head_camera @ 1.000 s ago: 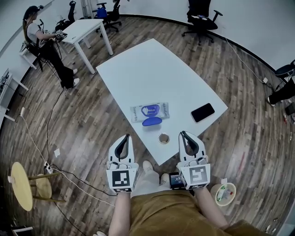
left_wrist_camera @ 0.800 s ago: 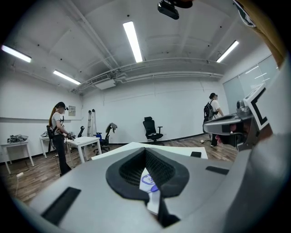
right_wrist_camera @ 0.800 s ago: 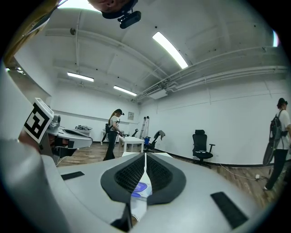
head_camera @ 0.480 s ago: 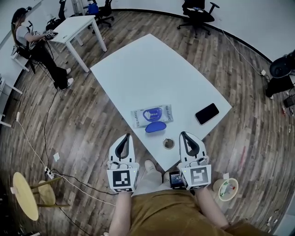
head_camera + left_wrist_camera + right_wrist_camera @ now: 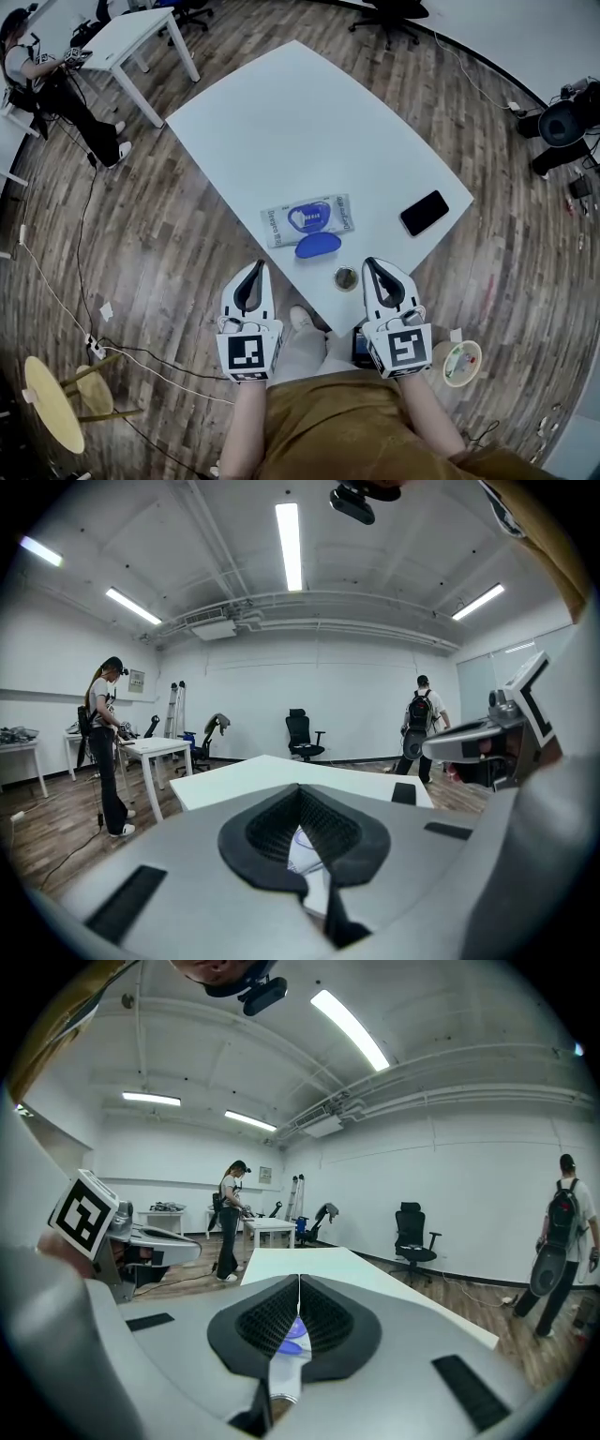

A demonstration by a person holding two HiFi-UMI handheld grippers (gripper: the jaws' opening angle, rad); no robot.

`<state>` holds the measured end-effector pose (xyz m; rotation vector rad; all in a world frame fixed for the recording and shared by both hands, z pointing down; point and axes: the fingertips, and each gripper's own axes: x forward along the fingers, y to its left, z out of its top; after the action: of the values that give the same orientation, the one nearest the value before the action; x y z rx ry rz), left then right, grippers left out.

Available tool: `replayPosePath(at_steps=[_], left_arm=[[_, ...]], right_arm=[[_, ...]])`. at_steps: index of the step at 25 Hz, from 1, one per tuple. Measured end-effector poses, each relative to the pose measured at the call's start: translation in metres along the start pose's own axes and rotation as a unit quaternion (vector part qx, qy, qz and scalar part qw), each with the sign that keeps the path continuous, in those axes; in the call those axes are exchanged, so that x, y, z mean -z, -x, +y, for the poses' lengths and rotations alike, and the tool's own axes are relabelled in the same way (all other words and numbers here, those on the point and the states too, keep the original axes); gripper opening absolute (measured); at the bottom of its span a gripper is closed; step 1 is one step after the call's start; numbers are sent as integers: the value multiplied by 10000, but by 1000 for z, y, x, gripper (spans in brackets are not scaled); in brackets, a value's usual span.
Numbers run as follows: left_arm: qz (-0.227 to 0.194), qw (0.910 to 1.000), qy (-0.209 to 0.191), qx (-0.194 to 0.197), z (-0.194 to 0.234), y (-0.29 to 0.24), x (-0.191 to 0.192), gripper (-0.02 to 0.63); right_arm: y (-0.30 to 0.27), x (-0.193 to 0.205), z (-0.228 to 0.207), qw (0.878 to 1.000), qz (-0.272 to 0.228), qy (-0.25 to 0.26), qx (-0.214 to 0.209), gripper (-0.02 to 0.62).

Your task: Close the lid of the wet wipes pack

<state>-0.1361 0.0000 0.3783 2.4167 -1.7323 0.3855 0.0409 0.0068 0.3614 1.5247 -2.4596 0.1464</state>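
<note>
Holding left gripper [image 5: 253, 268] and right gripper [image 5: 371, 263] pinched shut, empty, just short of the wet wipes pack [image 5: 308, 218] with blue lid [image 5: 317, 246] flopped open.

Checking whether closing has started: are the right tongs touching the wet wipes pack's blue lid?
Apart. The head view shows the right tongs short of the open blue lid, with bare white table between them.

White rectangular table [image 5: 309, 122] in front of me. Flat pale plastic wet wipes pack [image 5: 277, 225] lies near my edge, its blue oval lid [image 5: 318, 246] flipped open on the pack's near side. Black phone [image 5: 424, 213] right of pack, well apart. Small round metallic ring-shaped object [image 5: 346, 278] just nearer me than the lid.
</note>
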Motion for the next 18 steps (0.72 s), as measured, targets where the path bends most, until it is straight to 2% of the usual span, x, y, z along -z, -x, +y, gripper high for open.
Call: replayPosePath(at_steps=[8, 18], left_arm=[[283, 9993, 203, 130, -9, -24, 22, -3], [646, 9966, 516, 29, -12, -41, 50, -3]], right_arm=[[-18, 24, -9, 9991, 369, -112, -177, 9], [-50, 71, -16, 9927, 989, -272, -632, 9]])
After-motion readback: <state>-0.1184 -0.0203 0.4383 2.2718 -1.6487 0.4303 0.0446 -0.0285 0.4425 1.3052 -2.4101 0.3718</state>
